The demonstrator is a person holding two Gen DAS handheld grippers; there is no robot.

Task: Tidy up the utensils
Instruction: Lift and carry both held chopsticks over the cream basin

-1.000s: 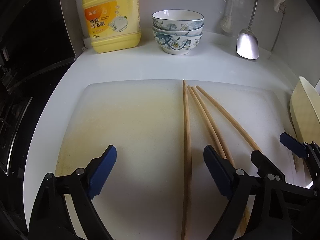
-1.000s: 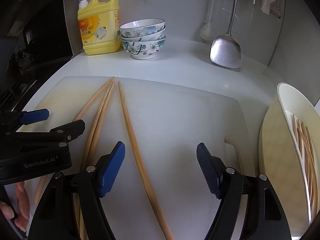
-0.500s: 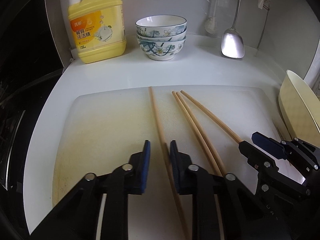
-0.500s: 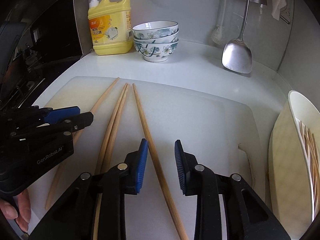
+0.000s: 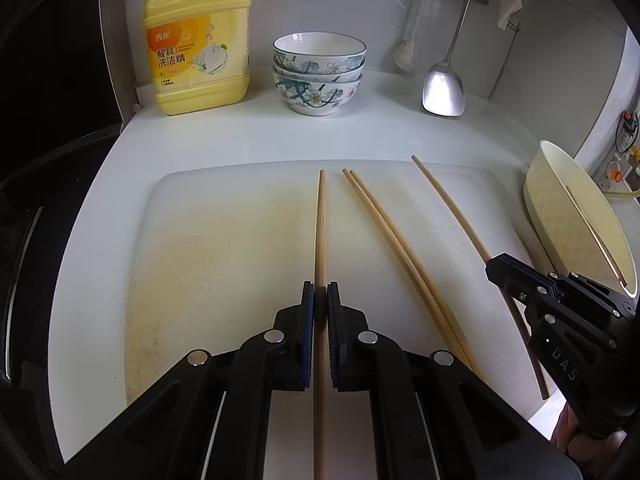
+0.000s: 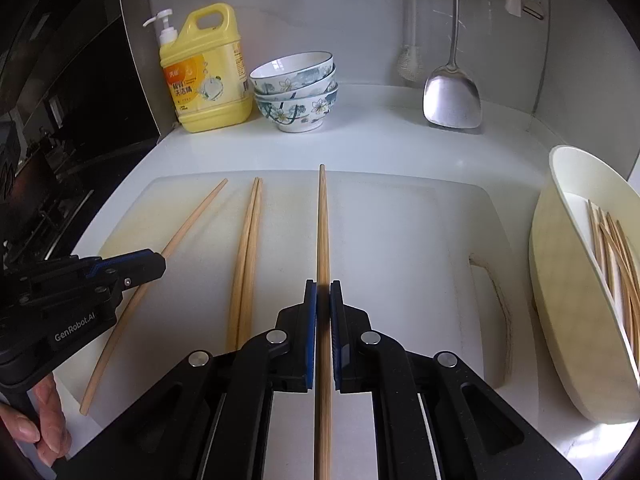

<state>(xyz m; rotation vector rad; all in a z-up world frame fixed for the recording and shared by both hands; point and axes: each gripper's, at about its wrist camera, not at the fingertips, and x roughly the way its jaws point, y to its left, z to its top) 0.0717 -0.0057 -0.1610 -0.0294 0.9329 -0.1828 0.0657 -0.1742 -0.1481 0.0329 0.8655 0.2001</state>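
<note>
- Clamping one chopstick (image 5: 320, 232) each, the left gripper (image 5: 320, 300) and right gripper (image 6: 323, 296) are shown closed; the right's chopstick (image 6: 323, 220) extends forward.
- Between the grippers, two chopsticks (image 6: 246, 264) are left on the cutting board (image 6: 400, 240).
- Right of the right gripper, a cream holder (image 6: 560, 300) is seen.

Bright diffuse daylight, sharp focus, fisheye-warped edges

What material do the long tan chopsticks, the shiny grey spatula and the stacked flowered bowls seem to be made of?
Long tan chopsticks: probably bamboo or wood, matte, with fine lengthwise grain.
Shiny grey spatula: metal, likely steel, with a brushed, reflective blade.
Stacked flowered bowls: glazed ceramic, it seems, glossy white with a printed blue pattern.
</note>
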